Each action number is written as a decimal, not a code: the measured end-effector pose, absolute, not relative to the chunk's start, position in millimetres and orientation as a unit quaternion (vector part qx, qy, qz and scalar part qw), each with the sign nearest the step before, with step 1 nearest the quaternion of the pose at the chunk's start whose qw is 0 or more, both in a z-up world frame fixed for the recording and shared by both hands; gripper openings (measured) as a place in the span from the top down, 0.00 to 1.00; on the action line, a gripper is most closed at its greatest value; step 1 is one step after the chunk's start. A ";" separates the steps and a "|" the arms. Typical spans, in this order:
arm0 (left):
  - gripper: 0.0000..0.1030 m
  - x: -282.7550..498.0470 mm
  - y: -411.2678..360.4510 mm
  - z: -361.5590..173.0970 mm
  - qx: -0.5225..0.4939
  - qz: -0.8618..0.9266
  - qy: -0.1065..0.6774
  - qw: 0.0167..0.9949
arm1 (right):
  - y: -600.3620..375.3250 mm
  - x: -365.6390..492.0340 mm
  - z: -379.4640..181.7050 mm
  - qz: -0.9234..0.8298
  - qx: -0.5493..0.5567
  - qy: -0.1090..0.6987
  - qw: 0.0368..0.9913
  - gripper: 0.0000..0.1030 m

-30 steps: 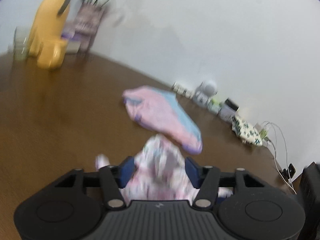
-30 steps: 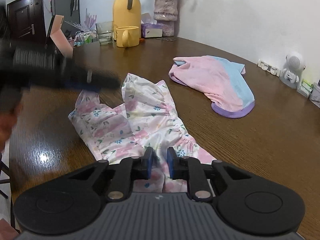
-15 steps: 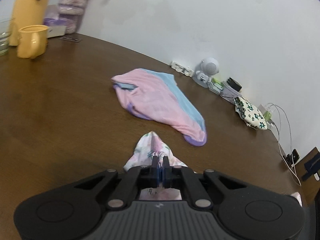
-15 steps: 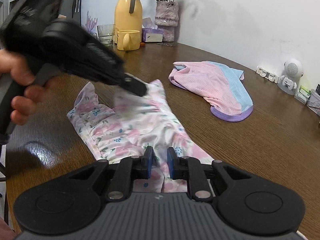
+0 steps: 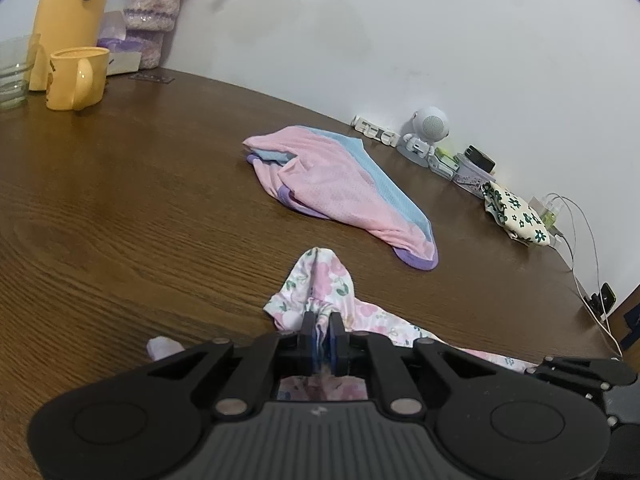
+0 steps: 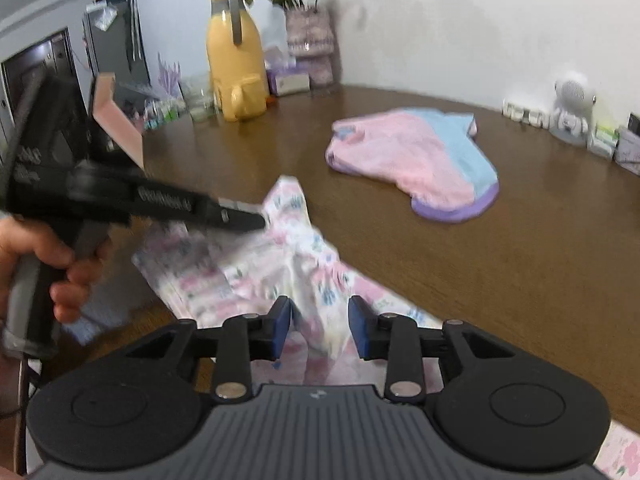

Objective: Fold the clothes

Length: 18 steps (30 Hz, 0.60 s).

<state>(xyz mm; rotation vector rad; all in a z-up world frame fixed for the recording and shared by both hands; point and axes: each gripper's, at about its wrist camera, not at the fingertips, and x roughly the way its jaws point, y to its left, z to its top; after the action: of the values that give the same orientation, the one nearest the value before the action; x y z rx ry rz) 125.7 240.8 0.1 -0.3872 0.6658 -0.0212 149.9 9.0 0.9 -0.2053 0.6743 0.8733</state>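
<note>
We see a wide, dark brown wooden worktop (image 5: 120, 200) running up to a white wall, and most of its surface around the clothes is bare. On it, well beyond our claws, lies a crumpled pink, blue and purple mesh garment (image 5: 340, 192), apart from the piece being worked. At the far corner stand a tall yellow thermos jug (image 6: 236, 68), a purple knitted vase with flowers (image 6: 310, 48) and a yellow mug (image 5: 76, 78); along the wall sit a small white robot-shaped figure (image 5: 426, 132) and a green-flowered cloth pouch (image 5: 514, 216). The white and pink floral garment (image 6: 280, 264) lies rumpled on the near part of the worktop, under both claws. Our left claw (image 5: 322, 330) is pinched almost closed on a raised fold of it, with the fabric peaking up just ahead of the blue pads. Our right claw (image 6: 320, 326) is opening, its pads apart, with a ridge of the same garment standing loose between them. A hand (image 6: 60, 264) grips the left claw's handle.
</note>
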 end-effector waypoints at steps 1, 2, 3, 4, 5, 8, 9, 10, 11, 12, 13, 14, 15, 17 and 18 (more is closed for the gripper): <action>0.90 125.0 241.9 1.0 -0.191 -0.009 0.322 0.927 | 10.7 147.4 0.3 0.413 -0.108 0.315 0.847 0.68; 0.88 121.1 243.2 5.8 -0.191 0.001 0.309 0.932 | 12.4 144.6 -0.1 0.412 -0.116 0.311 0.848 0.68; 0.79 116.6 244.4 11.5 -0.190 0.014 0.293 0.937 | 14.1 141.7 -0.5 0.411 -0.125 0.307 0.849 0.68; 0.77 111.4 243.9 18.0 -0.187 0.013 0.276 0.943 | 14.0 140.8 -0.8 0.411 -0.126 0.305 0.850 0.68; 0.77 106.1 243.2 24.7 -0.184 0.009 0.258 0.948 | 13.5 140.5 -1.1 0.412 -0.125 0.304 0.850 0.68; 0.77 94.7 235.3 40.5 -0.167 -0.017 0.224 0.960 | 13.5 138.4 -2.0 0.412 -0.125 0.302 0.850 0.68; 0.81 94.9 227.8 42.1 -0.155 -0.040 0.230 0.960 | 13.6 137.8 -2.1 0.412 -0.126 0.301 0.851 0.67; 0.86 95.1 220.3 43.7 -0.144 -0.062 0.235 0.959 | 13.6 137.2 -2.3 0.412 -0.127 0.300 0.851 0.67; 0.88 98.2 210.2 41.7 -0.128 -0.075 0.251 0.956 | 13.4 137.6 -2.2 0.412 -0.127 0.300 0.851 0.67; 0.90 101.5 207.1 36.3 -0.123 -0.071 0.266 0.953 | 13.1 138.2 -2.1 0.412 -0.127 0.300 0.851 0.67; 0.90 104.7 205.4 30.3 -0.120 -0.065 0.280 0.950 | 13.0 138.3 -2.2 0.412 -0.127 0.299 0.851 0.67; 0.90 107.9 203.8 24.3 -0.118 -0.058 0.293 0.947 | 13.0 138.2 -2.3 0.413 -0.127 0.299 0.851 0.67; 0.90 111.1 202.1 18.3 -0.115 -0.052 0.307 0.943 | 13.0 138.2 -2.6 0.413 -0.127 0.298 0.851 0.67; 0.90 115.3 202.4 6.1 -0.115 -0.038 0.327 0.937 | 12.8 138.1 -3.0 0.414 -0.127 0.297 0.851 0.67; 0.91 114.8 204.7 1.2 -0.117 -0.033 0.332 0.936 | 12.7 138.2 -3.0 0.414 -0.127 0.297 0.851 0.67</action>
<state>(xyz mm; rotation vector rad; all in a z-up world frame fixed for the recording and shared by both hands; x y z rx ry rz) 114.8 204.7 1.2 -0.2395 0.6780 -0.0676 138.2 12.7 -3.0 -0.2682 0.6250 0.8712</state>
